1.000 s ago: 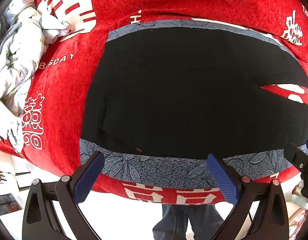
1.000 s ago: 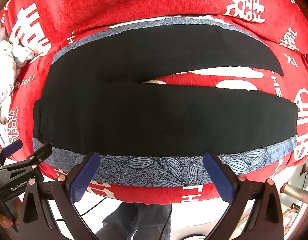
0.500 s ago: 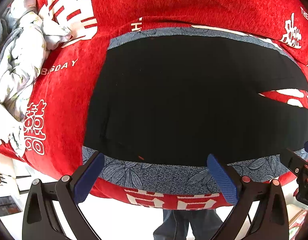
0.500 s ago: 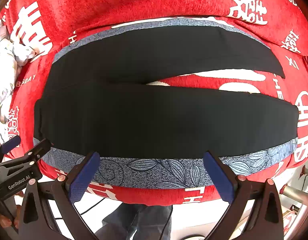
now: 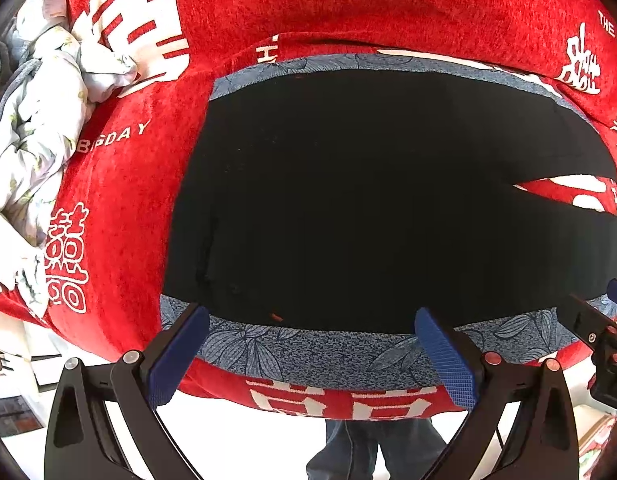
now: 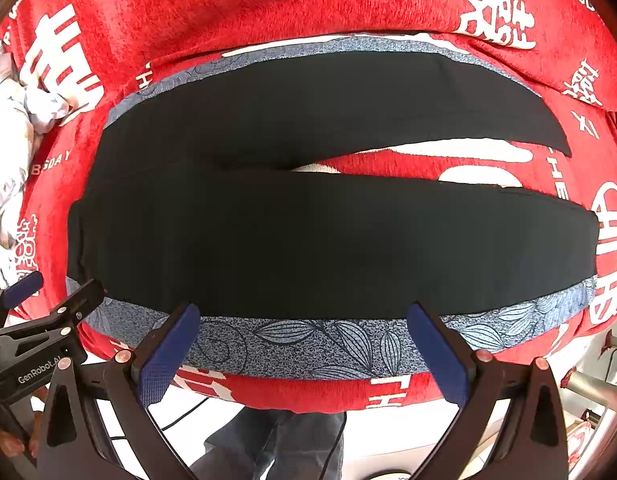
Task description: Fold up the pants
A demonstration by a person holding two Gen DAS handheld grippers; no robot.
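Black pants (image 6: 308,232) lie spread flat on a blue leaf-patterned mat (image 6: 308,344), waistband to the left and both legs running right with a red gap between them. In the left wrist view the waist part of the pants (image 5: 348,200) fills the middle. My left gripper (image 5: 312,354) hangs open over the mat's near strip by the waist end, holding nothing. My right gripper (image 6: 304,354) is open too, above the near strip below the nearer leg. Each gripper shows at the edge of the other's view: the right gripper (image 5: 600,320), the left gripper (image 6: 48,300).
A red blanket with white characters (image 5: 348,8) covers the surface under the mat. A crumpled white floral cloth (image 5: 36,132) lies at the far left. Below the near edge I see a person's jeans-clad legs (image 6: 276,440) and pale floor. Metal bars (image 6: 596,384) stand at the right.
Both grippers have drifted slightly back toward the near edge, so the pants and mat sit a little lower and fuller in view. Both stay open and hold nothing.
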